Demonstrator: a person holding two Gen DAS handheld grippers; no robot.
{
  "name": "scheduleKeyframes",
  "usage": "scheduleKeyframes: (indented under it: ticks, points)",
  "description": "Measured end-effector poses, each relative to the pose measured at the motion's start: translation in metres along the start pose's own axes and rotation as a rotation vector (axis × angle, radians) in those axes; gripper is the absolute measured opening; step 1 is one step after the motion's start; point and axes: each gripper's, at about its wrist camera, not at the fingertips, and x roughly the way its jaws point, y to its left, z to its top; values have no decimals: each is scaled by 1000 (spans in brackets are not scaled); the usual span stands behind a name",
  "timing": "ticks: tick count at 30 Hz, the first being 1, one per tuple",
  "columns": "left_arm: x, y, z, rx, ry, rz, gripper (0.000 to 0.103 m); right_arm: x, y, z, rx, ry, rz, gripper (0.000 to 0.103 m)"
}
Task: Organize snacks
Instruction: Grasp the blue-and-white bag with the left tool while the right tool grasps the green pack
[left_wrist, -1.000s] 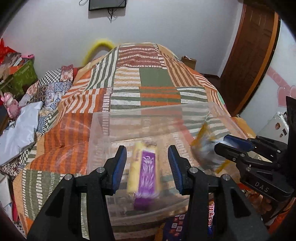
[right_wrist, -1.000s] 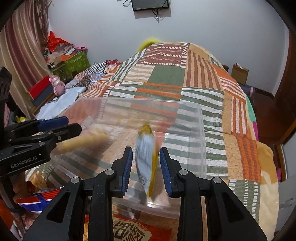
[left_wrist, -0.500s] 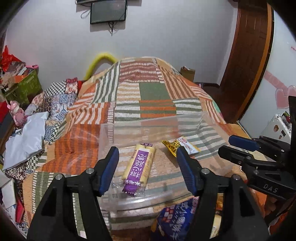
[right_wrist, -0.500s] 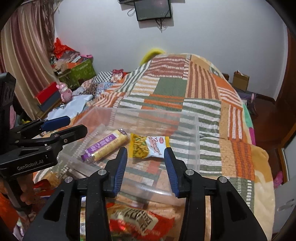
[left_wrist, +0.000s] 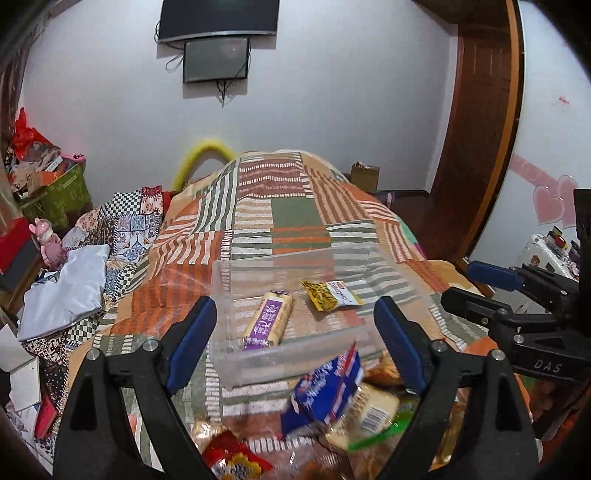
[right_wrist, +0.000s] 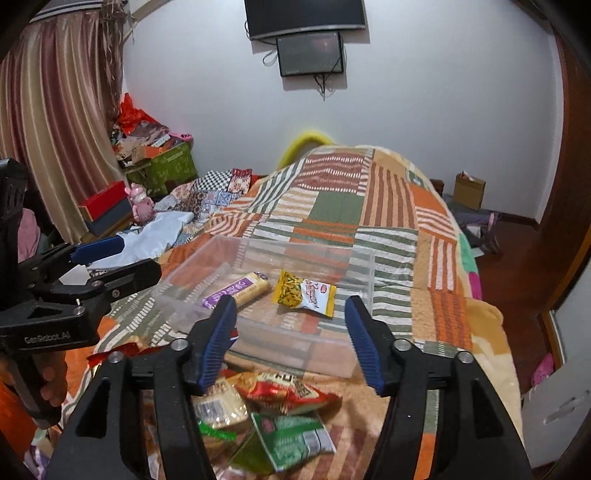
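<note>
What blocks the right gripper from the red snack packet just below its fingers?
Nothing visible does. The right gripper, jaws open, hangs above the red snack packet, which lies on top of the pile, just before the clear bin.

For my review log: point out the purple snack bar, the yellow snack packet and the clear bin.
purple snack bar (left_wrist: 269, 319), left wrist view, middle of wrapper.
yellow snack packet (right_wrist: 304, 293), right wrist view, centre of packet.
clear bin (right_wrist: 291, 341), right wrist view, near wall.

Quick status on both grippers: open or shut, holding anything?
Left gripper: jaws open, empty, above the clear plastic bin.
Right gripper: jaws open, empty, above the loose snack packets.
</note>
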Motion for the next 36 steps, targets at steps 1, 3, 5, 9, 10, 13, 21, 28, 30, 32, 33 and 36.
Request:
scheduleKeyframes:
  ticks: [1,3,5,9,10,13,21,28,30,32,33,36]
  points:
    - [-4,-1,-2,1,-3,-3,89,-5,1,-2,-3,-8,-4,60]
    - [-12,-5,-6,2,-7,-10,90,-11,3,-4,-3,-16,-3,61]
    - [-18,-7,-11,5,-9,-15,91,-18,3,-9,0,-21,-1,62]
    - [-24,-10,-21,4,-1,-28,93,-26,2,-18,8,-22,-2,62]
    - [-25,-11,-25,1,3,-31,93,-28,1,-20,12,-20,-3,62]
    - [-22,-11,-35,-7,24,-36,93,-29,-2,-27,22,-10,-7,63]
    - [3,-4,-60,-45,113,-50,93,-21,-11,-53,63,44,0,67]
    - [21,-8,-78,-32,167,-62,85,-3,-13,-77,85,114,19,67]
    - [26,-9,-82,-25,180,-63,81,3,-13,-83,82,135,18,67]
    - [32,-10,-83,-27,197,-71,76,7,-13,-87,85,148,22,67]
    - [35,-11,-84,-29,206,-74,74,9,-14,-89,87,153,25,67]
    - [43,-11,-85,-31,222,-75,69,15,-17,-93,93,168,27,67]
